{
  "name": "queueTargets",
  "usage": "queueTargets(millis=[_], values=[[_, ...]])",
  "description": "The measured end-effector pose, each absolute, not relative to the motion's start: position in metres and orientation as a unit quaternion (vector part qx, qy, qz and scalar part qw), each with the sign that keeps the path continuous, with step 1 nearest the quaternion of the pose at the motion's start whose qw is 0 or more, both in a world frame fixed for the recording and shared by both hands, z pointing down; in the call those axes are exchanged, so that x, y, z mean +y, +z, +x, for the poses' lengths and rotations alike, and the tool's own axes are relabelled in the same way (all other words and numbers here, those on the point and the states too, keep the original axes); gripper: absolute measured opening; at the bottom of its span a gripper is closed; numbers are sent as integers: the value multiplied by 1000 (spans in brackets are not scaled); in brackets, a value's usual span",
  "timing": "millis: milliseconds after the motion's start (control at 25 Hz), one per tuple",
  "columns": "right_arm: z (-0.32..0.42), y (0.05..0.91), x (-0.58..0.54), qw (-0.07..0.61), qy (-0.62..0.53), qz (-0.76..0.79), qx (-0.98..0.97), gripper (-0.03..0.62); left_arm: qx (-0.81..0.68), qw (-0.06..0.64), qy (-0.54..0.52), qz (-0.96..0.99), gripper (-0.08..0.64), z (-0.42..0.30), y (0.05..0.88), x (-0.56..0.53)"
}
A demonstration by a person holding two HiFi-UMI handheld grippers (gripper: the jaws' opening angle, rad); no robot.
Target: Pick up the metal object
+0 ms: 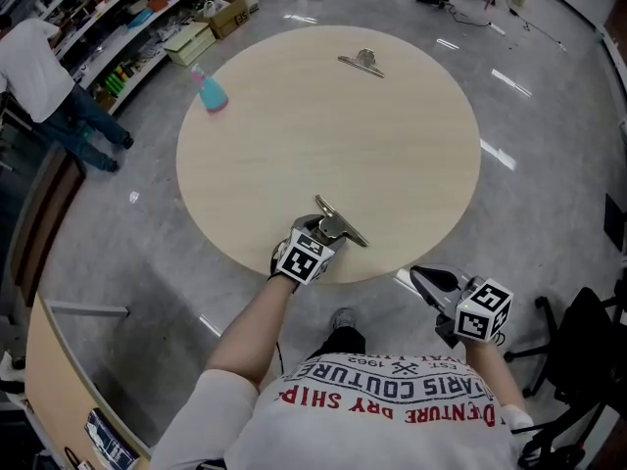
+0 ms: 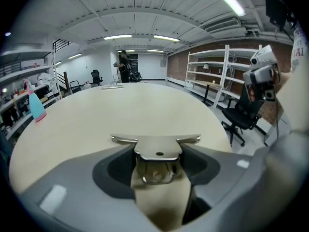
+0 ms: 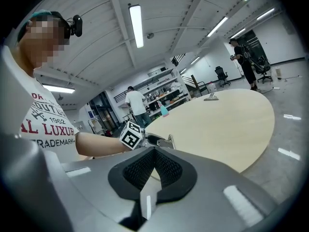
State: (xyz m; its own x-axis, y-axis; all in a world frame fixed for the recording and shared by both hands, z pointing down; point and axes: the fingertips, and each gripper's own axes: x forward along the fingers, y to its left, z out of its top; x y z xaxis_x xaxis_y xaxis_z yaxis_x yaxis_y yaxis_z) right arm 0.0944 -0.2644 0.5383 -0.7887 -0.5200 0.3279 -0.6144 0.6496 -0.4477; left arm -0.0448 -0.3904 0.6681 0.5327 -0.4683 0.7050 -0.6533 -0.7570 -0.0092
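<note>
**Metal object clamped at the counter's near edge**

The left tongs (image 1: 328,231) are seen closed on the metal object (image 1: 343,225), a silver clip. Its narrow handle is pinched between the two jaws and its wide flat bar is laid across their tips. The object is held over the near rim of the round, pale wooden counter (image 1: 323,135); whether it is lifted clear of the surface cannot be told.

The right tongs (image 1: 428,280) are held off the counter to the right, above the grey floor, with the jaws brought together on nothing.

Further out, a second metal clip (image 1: 361,62) is seen lying near the far rim, well apart from the clamped one, with only plain wood between them. A blue spray bottle (image 1: 210,90) with a pink base is stood near the left rim.

Beyond the counter, cardboard boxes (image 1: 191,42) are stacked on the floor before cluttered shelves (image 1: 118,18), where a person in a white top (image 1: 34,67) is stood. A black office chair (image 1: 583,360) is parked to the right.
</note>
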Motion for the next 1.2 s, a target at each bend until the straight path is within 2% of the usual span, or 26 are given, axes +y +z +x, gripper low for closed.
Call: queueTargets(millis=[240,720,1200], values=[[88,532,-265,83,267,308,-909,0,-322,127,328,879,279,-45,646,-378],[70,460,-231,72,176,279,-941,0,-348,47,127,928,279,-54,432,-241],[57,425,-199,64,126,267,-953,0,-371,34,132,919,279,-67,421,-200]])
